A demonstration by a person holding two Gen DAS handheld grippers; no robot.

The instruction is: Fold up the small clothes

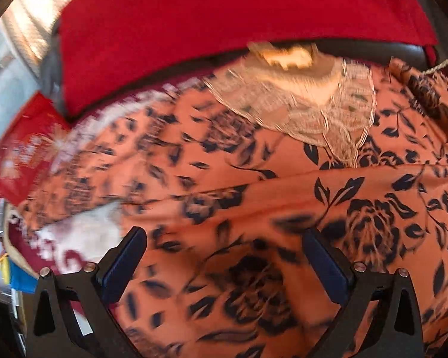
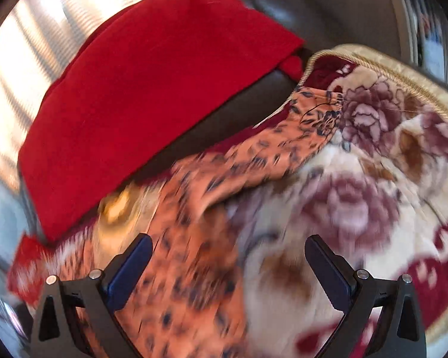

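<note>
Orange fabric printed with dark navy roses and leaves, the small garment (image 1: 254, 185) you were folding, lay spread across the plush floral blanket (image 2: 373, 155) in cream, mauve and maroon, and it filled nearly all of your left wrist view. A fold line ran across the garment, one layer lying over another. At its far end, the side toward the red cloth (image 1: 224, 24), sat a beige lace yoke (image 1: 307, 110) around the neck opening, with something pale and yellowish (image 1: 286, 55) at the collar that was too blurred to identify.

Your left gripper (image 1: 224, 262) hung just above the garment with its two blue-padded fingers (image 1: 122, 265) spread wide and nothing between them. Your right gripper (image 2: 228, 265) was likewise spread wide and held nothing; its left finger was over the garment's edge (image 2: 188, 268), its right finger over bare blanket.

In the right wrist view a narrow part of the garment, perhaps a sleeve (image 2: 298, 128), stretched away from the main body toward the blanket's braided gold rim (image 2: 397, 68). The red cloth was draped over a dark brown leather seat back (image 2: 233, 110) just beyond the blanket. A smaller red piece with white pattern (image 1: 24, 149) lay beside the garment on the side away from the sleeve. Both views were smeared by motion.
</note>
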